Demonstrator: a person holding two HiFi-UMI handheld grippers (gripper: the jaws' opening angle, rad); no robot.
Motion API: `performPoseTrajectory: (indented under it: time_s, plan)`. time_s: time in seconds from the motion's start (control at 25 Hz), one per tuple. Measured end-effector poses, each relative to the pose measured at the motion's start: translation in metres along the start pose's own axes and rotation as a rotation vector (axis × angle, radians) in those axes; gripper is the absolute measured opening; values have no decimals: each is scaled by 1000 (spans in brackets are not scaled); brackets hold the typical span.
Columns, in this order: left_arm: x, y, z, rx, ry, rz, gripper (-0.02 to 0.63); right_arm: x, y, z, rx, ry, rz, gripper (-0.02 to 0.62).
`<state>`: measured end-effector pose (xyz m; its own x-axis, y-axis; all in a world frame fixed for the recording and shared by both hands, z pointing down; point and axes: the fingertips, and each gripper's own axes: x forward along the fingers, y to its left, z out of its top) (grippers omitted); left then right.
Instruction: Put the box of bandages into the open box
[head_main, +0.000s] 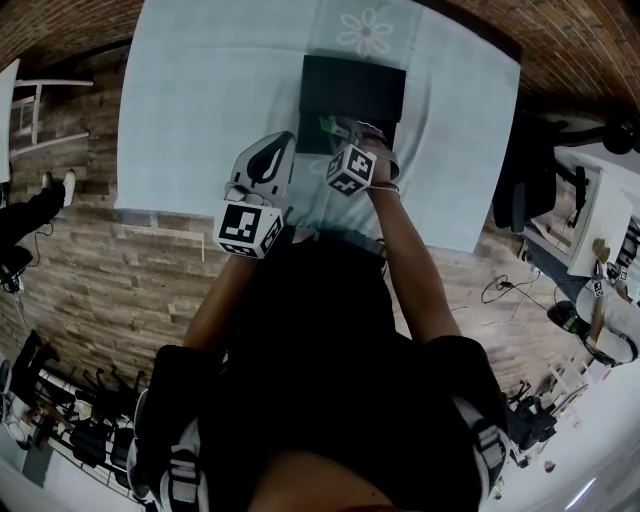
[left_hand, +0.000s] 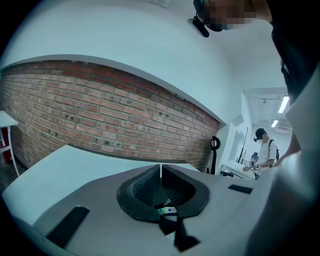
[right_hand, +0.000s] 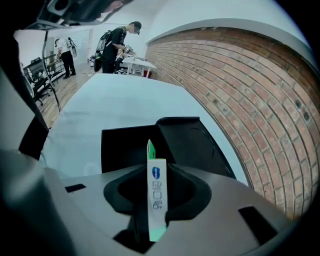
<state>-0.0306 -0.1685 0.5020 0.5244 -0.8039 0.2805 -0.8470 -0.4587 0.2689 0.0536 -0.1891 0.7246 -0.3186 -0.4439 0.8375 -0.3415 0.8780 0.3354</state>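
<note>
The box of bandages (right_hand: 157, 190) is a thin white box with a green end. It stands on edge between the jaws of my right gripper (right_hand: 156, 167), whose tips press on both its sides. The open box (right_hand: 125, 145) is black, with its lid (right_hand: 192, 145) tipped back to the right, and lies just beyond the jaws. In the head view my right gripper (head_main: 343, 130) hovers at the near rim of the open box (head_main: 352, 90), with the green end of the bandage box (head_main: 327, 124) showing. My left gripper (head_main: 283, 142) hangs to the left, tilted upward, shut and empty (left_hand: 160, 167).
A pale cloth with a flower print (head_main: 365, 32) covers the table (head_main: 200, 100); its near edge runs just under my grippers. A brick wall (left_hand: 100, 110) lies behind the table. A white stool (head_main: 30, 105) stands left, and people work at desks (right_hand: 131, 61) far off.
</note>
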Motion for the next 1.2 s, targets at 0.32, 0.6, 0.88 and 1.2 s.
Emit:
performPoseTrajectory:
  time_s: [0.32, 0.6, 0.88, 1.2]
  plan:
    - [-2, 4, 1, -10, -1, -6, 38, -2, 4, -1, -6, 5, -5, 109]
    - [-2, 5, 1, -11, -2, -3, 38, 0, 3, -1, -50, 6, -16, 107]
    - [-5, 7, -1, -20, 1, 3, 38, 4, 2, 0, -143, 15, -39, 107]
    - [-8, 9, 0, -20, -5, 11, 38, 9, 4, 2, -169, 12, -29, 110]
